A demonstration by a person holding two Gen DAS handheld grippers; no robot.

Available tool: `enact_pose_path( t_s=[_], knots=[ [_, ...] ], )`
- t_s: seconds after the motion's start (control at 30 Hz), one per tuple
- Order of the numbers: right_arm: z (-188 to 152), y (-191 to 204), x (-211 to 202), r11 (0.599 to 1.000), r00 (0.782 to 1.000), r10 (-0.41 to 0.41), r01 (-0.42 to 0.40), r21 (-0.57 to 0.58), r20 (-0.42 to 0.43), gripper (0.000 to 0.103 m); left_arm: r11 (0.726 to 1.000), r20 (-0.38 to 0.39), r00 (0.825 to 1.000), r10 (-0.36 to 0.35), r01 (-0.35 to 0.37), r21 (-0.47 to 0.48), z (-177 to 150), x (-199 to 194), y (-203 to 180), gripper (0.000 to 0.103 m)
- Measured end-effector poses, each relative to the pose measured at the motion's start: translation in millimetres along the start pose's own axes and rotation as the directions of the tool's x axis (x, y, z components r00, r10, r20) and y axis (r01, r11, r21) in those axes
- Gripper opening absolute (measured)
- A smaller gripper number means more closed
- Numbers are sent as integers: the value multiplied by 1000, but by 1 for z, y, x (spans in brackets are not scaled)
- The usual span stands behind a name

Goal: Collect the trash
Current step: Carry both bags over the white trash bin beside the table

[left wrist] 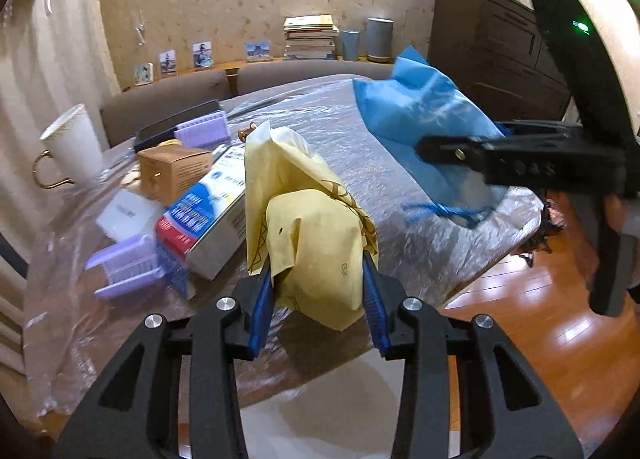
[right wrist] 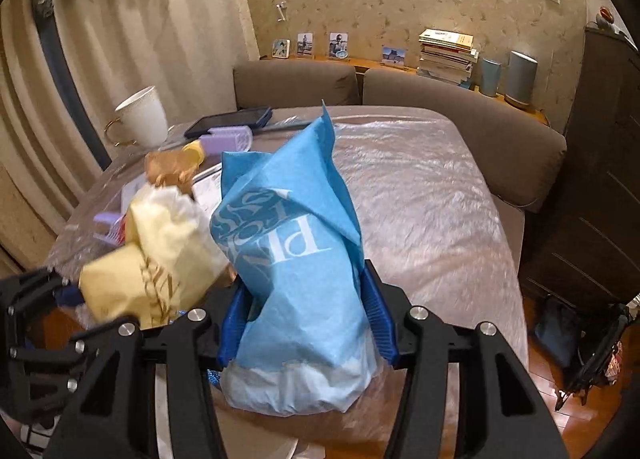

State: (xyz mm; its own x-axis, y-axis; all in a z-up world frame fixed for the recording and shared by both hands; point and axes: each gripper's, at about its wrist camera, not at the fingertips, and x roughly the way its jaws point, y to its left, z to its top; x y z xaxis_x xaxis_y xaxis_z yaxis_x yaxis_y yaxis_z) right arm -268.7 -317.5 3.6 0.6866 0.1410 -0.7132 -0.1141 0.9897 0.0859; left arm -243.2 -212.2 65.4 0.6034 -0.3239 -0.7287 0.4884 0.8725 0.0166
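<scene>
My left gripper (left wrist: 318, 283) is shut on a crumpled yellow paper bag (left wrist: 308, 219) and holds it above the near edge of the plastic-covered table (left wrist: 360, 131). The yellow bag also shows at the left of the right wrist view (right wrist: 160, 255). My right gripper (right wrist: 306, 319) is shut on a blue fabric bag (right wrist: 292, 251) with white lettering, held over the table's near edge. In the left wrist view the blue bag (left wrist: 416, 115) hangs at the right with the right gripper (left wrist: 452, 153) clamped on it.
On the table's left side lie a white mug (left wrist: 74, 143), a brown carton (left wrist: 172, 169), a blue-and-red box (left wrist: 208, 215), lilac plastic racks (left wrist: 128, 267) and a dark tablet (right wrist: 230, 121). A sofa (right wrist: 460, 107) stands behind, a dark cabinet (left wrist: 492, 47) at right. The floor (left wrist: 540, 339) is wood.
</scene>
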Motion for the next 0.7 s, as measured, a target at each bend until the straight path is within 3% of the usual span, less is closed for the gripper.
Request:
enact_pose_path(
  t_s=[0.2,0.7],
  knots=[
    [-25,23,-11,999,999,35,-36,-25,-26,52,999,-5,999,44,-44,-22,-19,-19,7,41],
    [-77,67,-28,990,986,111,-120,-73,-123,52,994,-70,995,77,-82,-68,-71,-59,17,41]
  ],
)
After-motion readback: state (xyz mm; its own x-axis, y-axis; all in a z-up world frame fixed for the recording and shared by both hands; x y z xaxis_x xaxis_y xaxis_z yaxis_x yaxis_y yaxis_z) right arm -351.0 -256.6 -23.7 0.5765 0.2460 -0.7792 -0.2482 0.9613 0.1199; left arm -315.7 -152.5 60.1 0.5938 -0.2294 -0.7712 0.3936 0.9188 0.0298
